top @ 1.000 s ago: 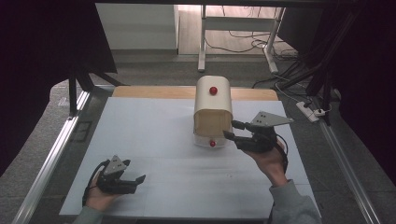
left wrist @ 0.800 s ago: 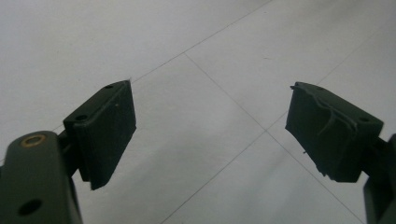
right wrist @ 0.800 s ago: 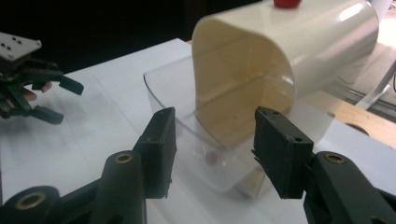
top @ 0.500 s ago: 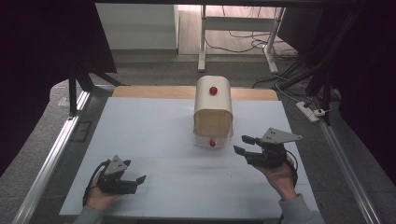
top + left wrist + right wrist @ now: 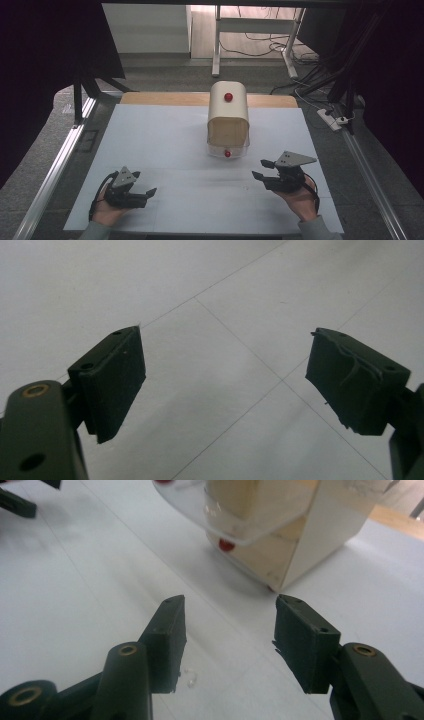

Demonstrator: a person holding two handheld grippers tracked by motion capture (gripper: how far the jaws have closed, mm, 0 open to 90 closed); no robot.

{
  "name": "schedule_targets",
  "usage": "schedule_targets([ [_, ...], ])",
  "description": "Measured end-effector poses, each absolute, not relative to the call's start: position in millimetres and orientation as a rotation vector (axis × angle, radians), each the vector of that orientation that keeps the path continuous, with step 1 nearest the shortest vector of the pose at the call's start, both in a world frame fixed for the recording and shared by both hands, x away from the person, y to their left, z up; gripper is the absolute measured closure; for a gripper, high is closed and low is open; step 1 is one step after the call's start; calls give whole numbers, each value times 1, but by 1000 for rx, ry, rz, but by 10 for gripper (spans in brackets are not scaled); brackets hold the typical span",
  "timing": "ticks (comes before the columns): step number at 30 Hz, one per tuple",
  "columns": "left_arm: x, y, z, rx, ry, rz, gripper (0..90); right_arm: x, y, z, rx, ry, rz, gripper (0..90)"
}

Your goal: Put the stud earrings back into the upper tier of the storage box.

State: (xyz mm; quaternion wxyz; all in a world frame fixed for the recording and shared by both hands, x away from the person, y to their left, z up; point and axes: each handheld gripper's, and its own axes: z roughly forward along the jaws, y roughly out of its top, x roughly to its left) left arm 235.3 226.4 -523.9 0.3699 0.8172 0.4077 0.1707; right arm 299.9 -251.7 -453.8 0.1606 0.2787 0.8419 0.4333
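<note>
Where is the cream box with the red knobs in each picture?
High view: the cream box stands at the middle, far half of the white table.
Left gripper view: not in it.
Right gripper view: top, right of middle.
Shared landmark: its lower red knob.

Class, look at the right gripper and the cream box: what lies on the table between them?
Nothing: bare white table separates the right gripper from the box, seen in the high view.
</note>
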Motion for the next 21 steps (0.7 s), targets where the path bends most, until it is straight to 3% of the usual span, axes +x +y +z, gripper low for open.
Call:
schedule_targets([
  [21, 235, 226, -523, 2097, 1040, 439, 157, 303, -241, -483, 795, 2540, 1061, 441],
])
